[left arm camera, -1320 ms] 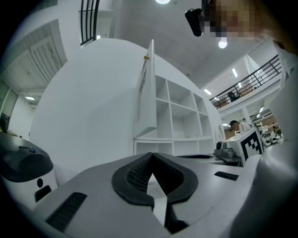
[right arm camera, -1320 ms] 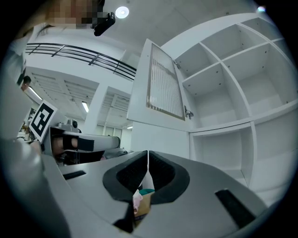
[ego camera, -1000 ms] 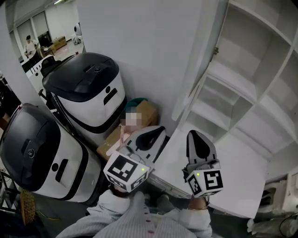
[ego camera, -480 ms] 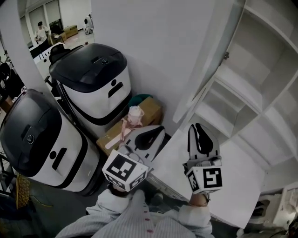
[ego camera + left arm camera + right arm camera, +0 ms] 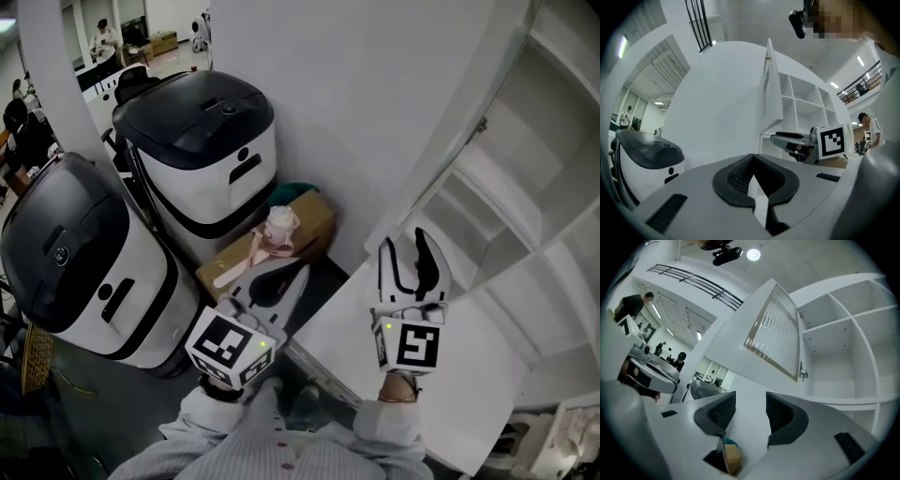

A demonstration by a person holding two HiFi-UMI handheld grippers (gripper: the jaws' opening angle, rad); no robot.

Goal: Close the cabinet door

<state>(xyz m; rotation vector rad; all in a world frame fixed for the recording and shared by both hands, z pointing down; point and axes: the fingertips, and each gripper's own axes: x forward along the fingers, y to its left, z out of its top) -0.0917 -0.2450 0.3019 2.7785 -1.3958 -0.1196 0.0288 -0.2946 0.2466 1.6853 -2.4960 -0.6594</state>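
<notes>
The tall white cabinet door [image 5: 375, 112] stands swung open, its hinged edge [image 5: 483, 122] meeting the open white shelves [image 5: 534, 187] at the right. In the right gripper view the door [image 5: 773, 333] rises ahead, with a hinge [image 5: 802, 373] by the shelves [image 5: 843, 348]. My right gripper [image 5: 412, 242] is just below the door's lower corner, over a white flat top [image 5: 441, 375]. Its jaws are opening, and nothing sits between the pads [image 5: 751, 411]. My left gripper [image 5: 286, 277] is lower left, shut and empty [image 5: 752, 176], and it looks toward the door [image 5: 771, 93].
Two large black-topped white machines [image 5: 202, 141] [image 5: 70, 262] stand at the left. A cardboard box [image 5: 272, 239] with a pink thing [image 5: 279, 225] on it lies between them and the door. People sit at desks far back [image 5: 103, 37].
The right gripper's jaws, shut before, now stand apart, and it has risen toward the door's lower corner. The left gripper has dropped down and left.
</notes>
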